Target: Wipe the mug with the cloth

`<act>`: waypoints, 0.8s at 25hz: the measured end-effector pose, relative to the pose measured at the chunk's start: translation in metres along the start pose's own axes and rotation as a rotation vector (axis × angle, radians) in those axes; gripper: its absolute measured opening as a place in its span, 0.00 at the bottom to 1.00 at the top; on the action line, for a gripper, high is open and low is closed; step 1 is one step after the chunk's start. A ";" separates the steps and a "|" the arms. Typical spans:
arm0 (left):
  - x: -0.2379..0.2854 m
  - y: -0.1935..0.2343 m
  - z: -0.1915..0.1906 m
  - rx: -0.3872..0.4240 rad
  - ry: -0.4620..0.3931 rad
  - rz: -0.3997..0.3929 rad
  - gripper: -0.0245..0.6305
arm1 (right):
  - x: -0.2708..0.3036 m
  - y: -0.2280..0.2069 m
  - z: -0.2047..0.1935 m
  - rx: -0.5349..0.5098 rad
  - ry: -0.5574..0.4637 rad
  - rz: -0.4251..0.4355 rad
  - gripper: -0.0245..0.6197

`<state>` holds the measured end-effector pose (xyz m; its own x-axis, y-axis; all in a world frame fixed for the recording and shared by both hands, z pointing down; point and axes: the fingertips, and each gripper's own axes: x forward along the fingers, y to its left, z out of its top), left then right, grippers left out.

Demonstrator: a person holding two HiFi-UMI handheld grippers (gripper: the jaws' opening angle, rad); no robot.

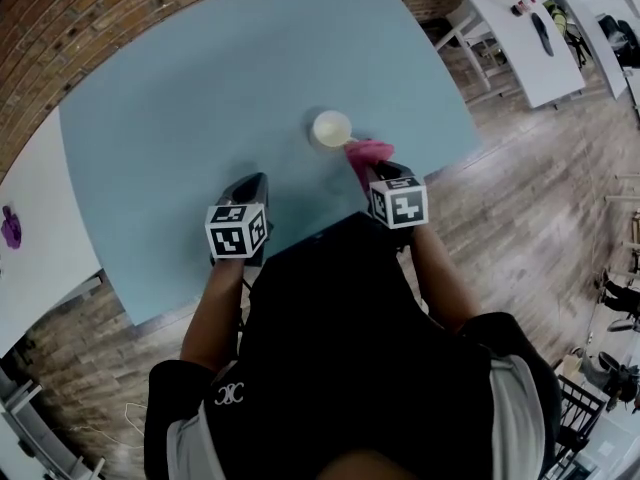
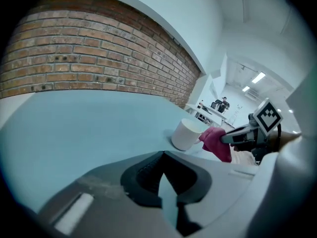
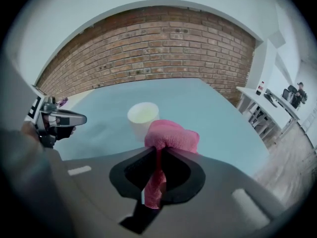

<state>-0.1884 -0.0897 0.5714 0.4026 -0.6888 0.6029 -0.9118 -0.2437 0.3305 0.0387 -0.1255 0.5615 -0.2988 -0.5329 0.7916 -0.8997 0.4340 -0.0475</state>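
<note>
A cream mug (image 1: 332,128) stands upright on the pale blue table (image 1: 200,108). My right gripper (image 1: 374,172) is shut on a pink cloth (image 1: 366,152), which bunches out past the jaw tips just beside the mug's near right side. In the right gripper view the pink cloth (image 3: 171,137) hangs between the closed jaws with the mug (image 3: 142,118) right behind it. My left gripper (image 1: 252,181) hovers to the mug's near left, shut and empty. From the left gripper view the mug (image 2: 188,133) and the cloth (image 2: 216,142) lie ahead to the right.
A brick wall (image 3: 148,48) runs behind the table. White tables (image 1: 530,38) stand to the far right on a wooden floor (image 1: 540,218). Another white surface with a purple object (image 1: 10,226) lies at the left. The table's near edge is close to my body.
</note>
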 end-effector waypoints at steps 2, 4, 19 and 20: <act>0.000 -0.002 0.003 0.012 -0.004 0.007 0.05 | 0.000 -0.018 -0.003 0.025 -0.012 -0.039 0.10; 0.000 -0.003 0.009 0.023 -0.017 0.016 0.05 | -0.002 -0.032 -0.001 0.047 -0.040 -0.070 0.10; 0.005 0.006 0.034 0.055 -0.048 0.040 0.05 | -0.026 -0.027 0.035 0.055 -0.326 -0.029 0.10; 0.007 0.006 0.035 0.052 -0.046 0.039 0.05 | -0.024 -0.025 0.035 0.043 -0.319 -0.025 0.10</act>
<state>-0.1938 -0.1196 0.5527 0.3639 -0.7286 0.5802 -0.9301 -0.2504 0.2688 0.0578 -0.1489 0.5219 -0.3550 -0.7466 0.5626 -0.9186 0.3905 -0.0615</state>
